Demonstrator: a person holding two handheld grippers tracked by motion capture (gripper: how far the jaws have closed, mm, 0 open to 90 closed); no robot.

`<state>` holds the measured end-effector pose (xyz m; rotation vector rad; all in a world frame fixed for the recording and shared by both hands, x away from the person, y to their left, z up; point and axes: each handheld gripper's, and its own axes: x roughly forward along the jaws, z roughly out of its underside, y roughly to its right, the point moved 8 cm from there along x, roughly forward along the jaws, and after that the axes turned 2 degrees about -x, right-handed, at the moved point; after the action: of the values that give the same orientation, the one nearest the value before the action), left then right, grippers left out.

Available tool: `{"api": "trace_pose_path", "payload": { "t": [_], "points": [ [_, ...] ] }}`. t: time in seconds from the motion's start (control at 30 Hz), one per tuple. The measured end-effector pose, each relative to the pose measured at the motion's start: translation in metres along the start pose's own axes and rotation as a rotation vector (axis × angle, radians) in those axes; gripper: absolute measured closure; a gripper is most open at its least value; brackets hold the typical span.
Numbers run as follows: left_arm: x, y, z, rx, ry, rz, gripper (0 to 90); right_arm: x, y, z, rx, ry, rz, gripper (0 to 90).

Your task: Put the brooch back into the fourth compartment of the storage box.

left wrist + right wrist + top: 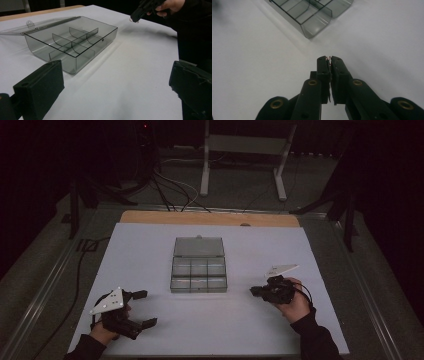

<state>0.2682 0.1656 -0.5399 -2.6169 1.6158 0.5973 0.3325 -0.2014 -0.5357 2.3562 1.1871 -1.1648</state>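
Two grippers were in my view over the white table cover (150, 245). My left gripper (142, 309) stood released, its jaws spread wide with nothing between them, held low near the table edge on the person's side. My right gripper (254, 291) was clenched, jaws pressed together. At their tips the right gripper view showed a tiny pale, reddish speck (328, 59), too small for me to identify. The clear compartment box (198, 272) sat between the two grippers and a little beyond them, lid (198, 247) lying open flat behind it. From the right gripper, the box's near corner (312, 33) lay just ahead of the jaw tips, apart from them. From the left gripper, the box lay ahead toward the left jaw, the right gripper (137, 15) raised past it.
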Motion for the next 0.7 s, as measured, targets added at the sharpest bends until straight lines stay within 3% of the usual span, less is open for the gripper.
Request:
{"api": "trace_pose_path", "payload": {
  "t": [0.7],
  "points": [
    [0.0, 0.0, 0.0, 0.001, -0.001, 0.001, 1.2, 0.014, -0.016, -0.041, -0.049, 0.025, -0.037, 85.4]
  ]
}}
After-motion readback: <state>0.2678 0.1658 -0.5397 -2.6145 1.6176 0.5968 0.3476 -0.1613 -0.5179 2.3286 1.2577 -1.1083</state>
